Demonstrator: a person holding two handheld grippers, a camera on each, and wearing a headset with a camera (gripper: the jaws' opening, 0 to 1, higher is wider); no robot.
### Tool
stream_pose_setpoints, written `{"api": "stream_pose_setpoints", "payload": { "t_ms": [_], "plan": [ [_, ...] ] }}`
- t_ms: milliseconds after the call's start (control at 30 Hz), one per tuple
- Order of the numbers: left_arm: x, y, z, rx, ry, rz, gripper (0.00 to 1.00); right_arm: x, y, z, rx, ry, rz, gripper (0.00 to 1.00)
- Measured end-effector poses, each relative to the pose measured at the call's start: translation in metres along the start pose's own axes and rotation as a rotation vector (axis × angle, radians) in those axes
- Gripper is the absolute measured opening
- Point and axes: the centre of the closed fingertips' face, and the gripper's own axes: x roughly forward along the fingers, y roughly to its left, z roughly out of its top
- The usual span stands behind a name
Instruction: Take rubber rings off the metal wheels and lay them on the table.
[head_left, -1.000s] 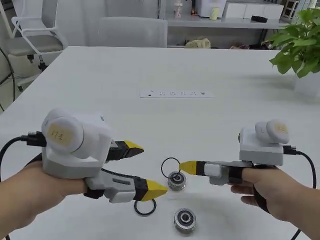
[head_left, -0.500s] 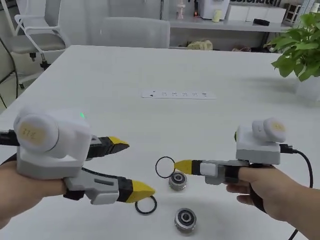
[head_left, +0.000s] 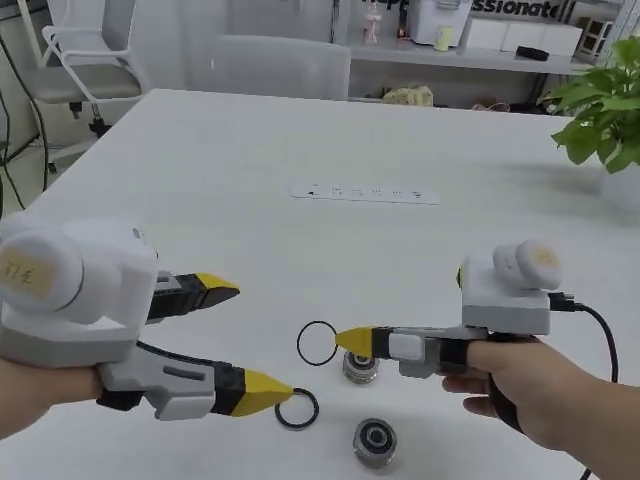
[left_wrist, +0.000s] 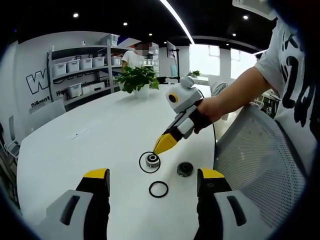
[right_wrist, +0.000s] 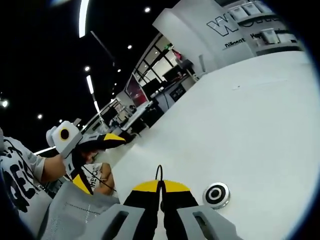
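While I hold a gripper in each hand over the white table (head_left: 300, 130), all the parts sit near its front edge. My left gripper (head_left: 262, 340) is the bulkiest tool in the head view, low at the left. Its 2 yellow-tipped jaws are spread wide with nothing between them, and its own view shows the same gap, with the parts lying beyond it. My right gripper (head_left: 345, 340) reaches in from the right with its jaws pressed together. In its own view the yellow tips meet, and a thin black band rises from between them.

The 2 metal wheels lie flat on the table. 1 wheel (head_left: 360, 366) is just below the right gripper's tip, and the other wheel (head_left: 373, 441) is nearer me and apart from it. I cannot tell whether either carries rubber.

The pinched ring (head_left: 299, 342) sticks out past the right gripper's tip, to the left of the upper wheel in the head view. In the left gripper view it lines up around that wheel, so I cannot tell whether it touches the table. The loose ring (head_left: 280, 412), thicker, lies flat on the table just beside my left gripper's lower tip, left of both wheels.
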Motion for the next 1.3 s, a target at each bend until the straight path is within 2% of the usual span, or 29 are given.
{"api": "stream_pose_setpoints", "payload": {
  "t_ms": [367,667,967,1300],
  "plan": [
    [-0.009,-0.001,-0.001,-0.003,-0.007,0.017,0.70,0.008,0.008,-0.010,-0.009,0.037,0.021,0.00],
    [-0.012,-0.003,-0.006,-0.007,0.000,0.023,0.71,0.013,0.009,-0.021,-0.010,0.073,0.025,0.00],
    [-0.015,-0.006,-0.011,-0.008,0.012,0.021,0.71,0.016,0.006,-0.029,-0.009,0.100,0.021,0.00],
    [-0.017,-0.005,-0.012,-0.006,0.014,0.028,0.71,0.020,0.001,-0.041,-0.001,0.133,0.016,0.00]
  ]
}}
